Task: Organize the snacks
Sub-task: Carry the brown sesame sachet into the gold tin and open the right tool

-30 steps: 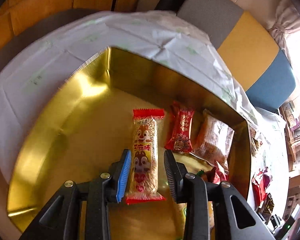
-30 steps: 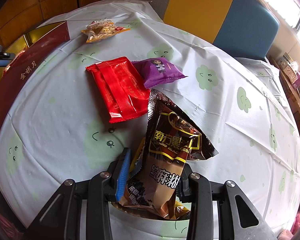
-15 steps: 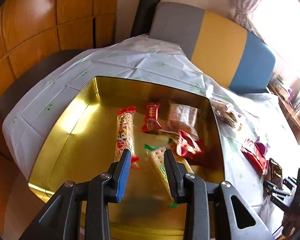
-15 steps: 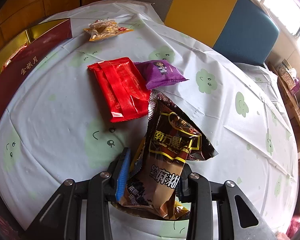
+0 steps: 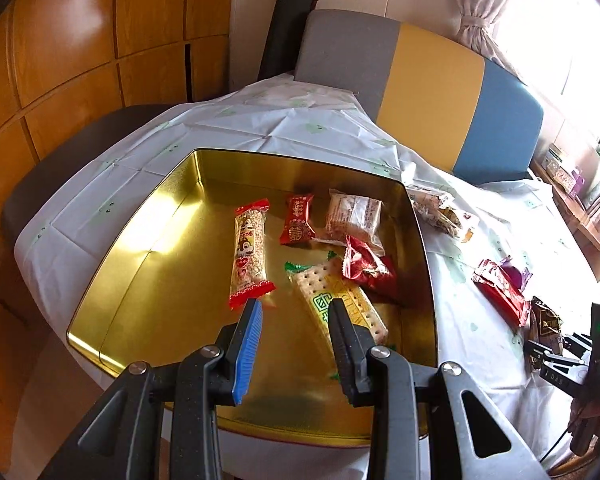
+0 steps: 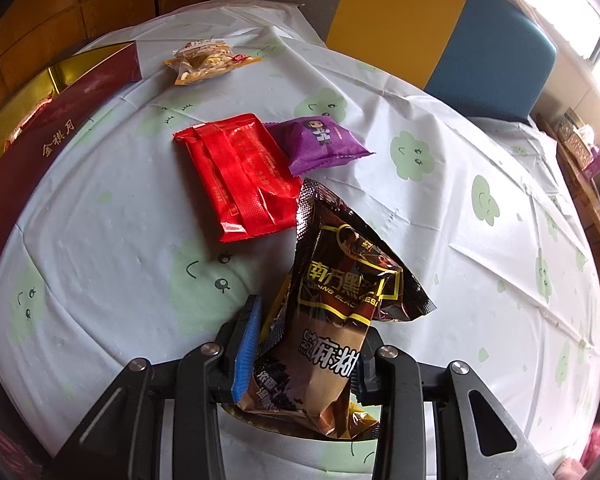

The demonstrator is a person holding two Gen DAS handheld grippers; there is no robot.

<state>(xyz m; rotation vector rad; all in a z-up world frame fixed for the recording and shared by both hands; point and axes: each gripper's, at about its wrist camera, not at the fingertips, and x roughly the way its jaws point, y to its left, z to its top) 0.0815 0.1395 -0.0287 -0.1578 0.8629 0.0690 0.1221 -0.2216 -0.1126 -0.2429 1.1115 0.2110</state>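
The right claw (image 6: 306, 356) pinches a brown sesame-paste packet (image 6: 340, 312) near its lower end, both pads pressed against the wrapper, with the packet's top sticking up and away from the fingers. Just beyond it on the surface (image 6: 100, 220) lie a red packet (image 6: 240, 176) and, touching that one's far corner, a purple packet (image 6: 320, 144). Farther off, toward the left, a clear bag of snacks (image 6: 208, 58) lies beside the corner of the gold tin (image 6: 16, 104), whose dark red outer wall faces this claw.

The left claw (image 5: 294, 324) hangs above the near part of the tin (image 5: 148, 240) with its jaws spread and nothing between them. Directly under its tips lies a cracker pack (image 5: 332, 300); ahead to the left sits a long puffed-rice bar (image 5: 250, 252), and beyond are a small red candy (image 5: 298, 220), a pale wrapped cake (image 5: 354, 216) and a crumpled red wrapper (image 5: 366, 266).

The step in hand looks like carrying the brown packet to the tin. The next move likely calls for swinging the right claw leftward over the tin's wall and releasing above a bare patch of gold floor, while the empty left claw clears out of the way.
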